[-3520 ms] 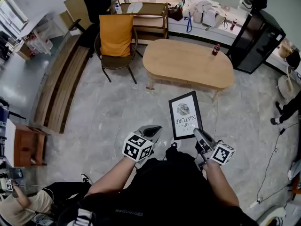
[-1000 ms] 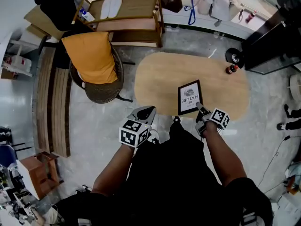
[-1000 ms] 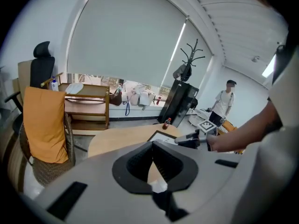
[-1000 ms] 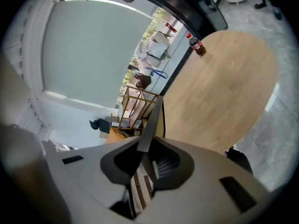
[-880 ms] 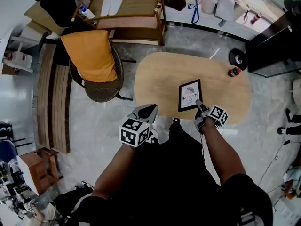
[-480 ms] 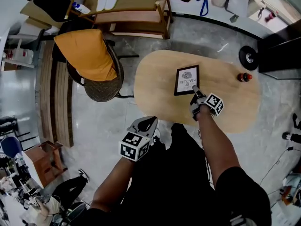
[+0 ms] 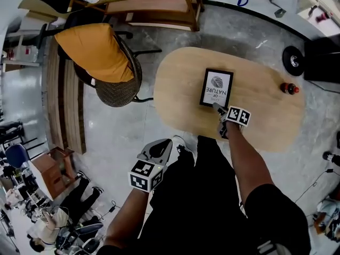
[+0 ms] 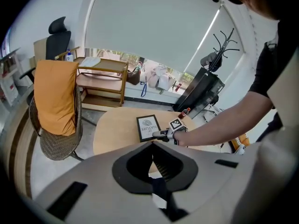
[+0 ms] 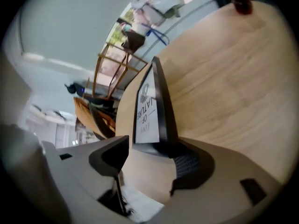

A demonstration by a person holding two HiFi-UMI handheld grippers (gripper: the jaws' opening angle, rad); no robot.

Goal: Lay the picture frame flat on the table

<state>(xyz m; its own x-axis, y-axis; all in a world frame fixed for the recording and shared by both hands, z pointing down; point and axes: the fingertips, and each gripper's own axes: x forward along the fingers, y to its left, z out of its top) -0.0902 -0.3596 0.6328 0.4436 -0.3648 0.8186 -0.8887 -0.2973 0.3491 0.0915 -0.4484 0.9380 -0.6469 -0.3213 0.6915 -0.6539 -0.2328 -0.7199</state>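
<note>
**Head view.** Picture frame [image 7: 216, 87]: lies face up near the middle of the table [image 7: 180, 110], one short edge turned to the table's near long edge. Right gripper [image 7: 218, 108]: tips at that short edge. Left gripper [image 7: 157, 149]: off the table, short of its near edge, well apart from the frame.

**Left gripper view.** Left gripper [image 8: 153, 167]: jaws pressed together, nothing between them. Frame [image 8: 147, 127]: appears flat on the tabletop, with the right gripper [image 8: 161, 135] at its near edge.

**Right gripper view.** Right gripper [image 9: 149, 160]: jaws opening. The frame's [image 9: 148, 111] near edge stands between them, close against one jaw, with a clear gap to the other, so neither pad pinches it. The frame's back faces the table [image 9: 233, 78]. Whether that end sits fully down cannot be told here.

**Step in hand (judgement).** The release, with the laying-down all but done. The next move calls for drawing the right gripper straight back toward the near edge, jaws spread, without dragging or tipping the frame.
</note>
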